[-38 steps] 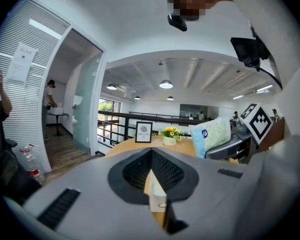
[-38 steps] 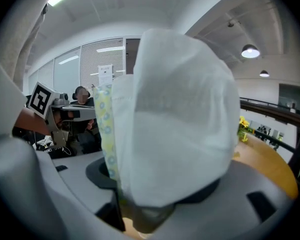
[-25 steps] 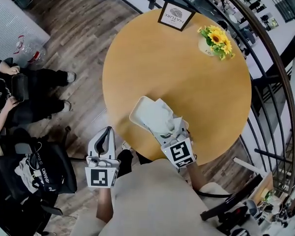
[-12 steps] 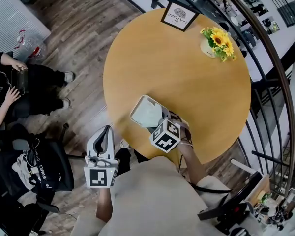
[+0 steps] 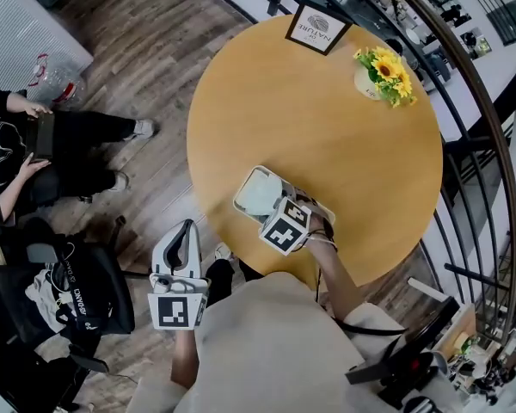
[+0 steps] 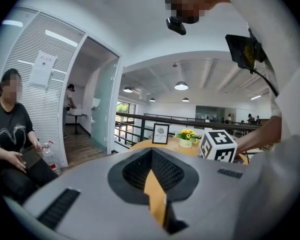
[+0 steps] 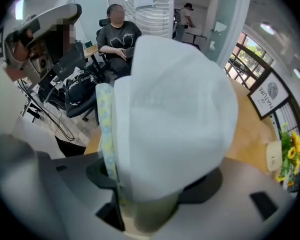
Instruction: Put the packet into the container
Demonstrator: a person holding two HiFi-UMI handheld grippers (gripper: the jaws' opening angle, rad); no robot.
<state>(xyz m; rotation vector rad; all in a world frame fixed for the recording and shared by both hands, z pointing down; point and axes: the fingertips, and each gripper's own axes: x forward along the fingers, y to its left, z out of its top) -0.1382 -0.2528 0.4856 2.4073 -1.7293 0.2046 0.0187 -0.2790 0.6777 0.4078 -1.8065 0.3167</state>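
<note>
The white container (image 5: 256, 193) sits on the round wooden table (image 5: 327, 127) near its front edge. My right gripper (image 5: 276, 212) hangs over the container's near end, and its marker cube hides most of what is below. In the right gripper view the jaws are shut on a soft white packet (image 7: 175, 119) with a pale patterned edge, which fills the view. My left gripper (image 5: 182, 233) is held off the table at the lower left. Its jaws are together with nothing between them, and it (image 6: 157, 184) points toward the table.
A sunflower vase (image 5: 383, 71) and a framed sign (image 5: 318, 28) stand at the table's far side. A dark railing (image 5: 469, 119) curves round on the right. A seated person (image 5: 34, 144) and an office chair with a bag (image 5: 69, 295) are on the left.
My right gripper has turned and moved up-left over the container. The packet that showed above it in the head view is now under the cube. My left gripper has stayed put.
</note>
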